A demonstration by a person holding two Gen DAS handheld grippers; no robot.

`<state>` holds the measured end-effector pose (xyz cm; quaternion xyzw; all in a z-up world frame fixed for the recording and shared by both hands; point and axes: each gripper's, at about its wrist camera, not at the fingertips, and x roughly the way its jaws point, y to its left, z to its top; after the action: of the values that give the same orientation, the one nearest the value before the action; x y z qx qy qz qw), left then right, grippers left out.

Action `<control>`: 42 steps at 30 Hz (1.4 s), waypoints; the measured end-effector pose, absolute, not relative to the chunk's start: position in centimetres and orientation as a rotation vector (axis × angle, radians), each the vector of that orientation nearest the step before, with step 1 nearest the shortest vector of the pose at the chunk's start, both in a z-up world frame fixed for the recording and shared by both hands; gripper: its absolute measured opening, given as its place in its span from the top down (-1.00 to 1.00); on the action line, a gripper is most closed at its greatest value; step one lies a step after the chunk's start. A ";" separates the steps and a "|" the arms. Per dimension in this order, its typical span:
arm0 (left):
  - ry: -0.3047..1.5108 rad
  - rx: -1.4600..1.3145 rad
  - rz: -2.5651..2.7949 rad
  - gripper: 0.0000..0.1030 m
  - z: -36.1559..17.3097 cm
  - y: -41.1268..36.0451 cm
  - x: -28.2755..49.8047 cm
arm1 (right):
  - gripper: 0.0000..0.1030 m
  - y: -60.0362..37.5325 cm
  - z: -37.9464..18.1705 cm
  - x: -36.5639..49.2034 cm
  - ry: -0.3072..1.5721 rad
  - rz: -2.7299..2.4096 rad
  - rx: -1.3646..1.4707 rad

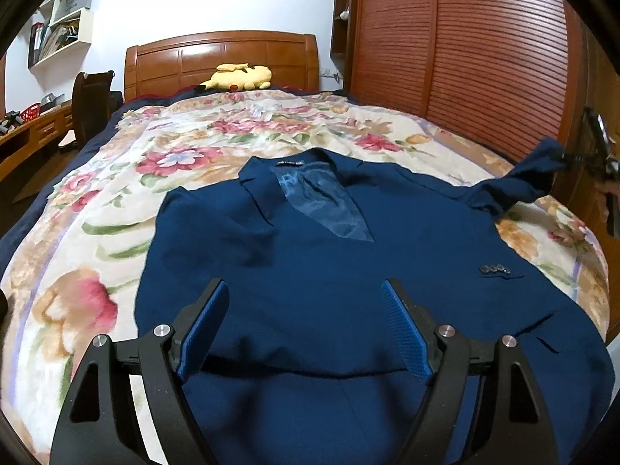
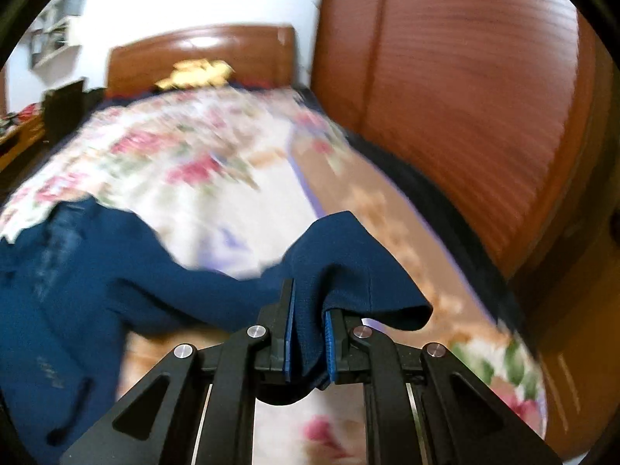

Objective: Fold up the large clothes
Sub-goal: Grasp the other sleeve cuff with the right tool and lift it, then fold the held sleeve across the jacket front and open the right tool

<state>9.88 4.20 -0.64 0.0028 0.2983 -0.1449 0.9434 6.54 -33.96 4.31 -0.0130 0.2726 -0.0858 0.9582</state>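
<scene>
Wide left fingers [image 1: 306, 310] hover over navy jacket [image 1: 310, 271]; right fingers [image 2: 308, 329] pinch its sleeve [image 2: 348, 267] above floral blanket [image 1: 116, 193].

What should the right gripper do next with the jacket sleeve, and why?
Probably carry the sleeve across onto the jacket's front. The right gripper is clamped on its end, lifted off the bedspread, while the left gripper hangs open over the body.

Left gripper [image 1: 304, 290]: jaws spread wide, blue pads facing each other, tilted downward with nothing between the fingers. Right gripper [image 2: 308, 302]: jaws drawn close, pads pinching a fold of navy sleeve [image 2: 348, 255], raised and angled downward.
</scene>
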 end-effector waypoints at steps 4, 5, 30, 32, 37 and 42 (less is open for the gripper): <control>0.598 -0.006 -0.292 -0.57 -0.2 5.3 9.3 | 0.75 -29.6 8.9 4.5 0.457 -0.120 -0.099; 0.596 -0.004 -0.289 -0.57 -0.1 5.6 9.0 | 0.76 -28.6 9.8 4.0 0.438 -0.107 -0.113; 0.555 -0.053 -0.156 -0.57 0.7 14.7 5.6 | 0.75 -12.4 11.7 -0.9 0.357 0.424 -0.240; 0.555 -0.054 -0.151 -0.57 0.6 15.1 5.6 | 0.75 -11.9 10.9 -1.1 0.375 0.447 -0.247; 0.565 -0.051 -0.140 -0.57 0.3 15.8 5.5 | 0.75 -11.5 9.8 -0.9 0.434 0.489 -0.254; 0.570 -0.059 -0.124 -0.57 0.0 16.5 5.4 | 0.65 -12.1 8.9 -0.3 0.522 0.525 -0.200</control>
<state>5.42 16.52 -0.04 -0.0293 0.2811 -0.0613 0.9573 -0.26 -12.06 8.94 -0.0974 0.2548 0.2563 0.9273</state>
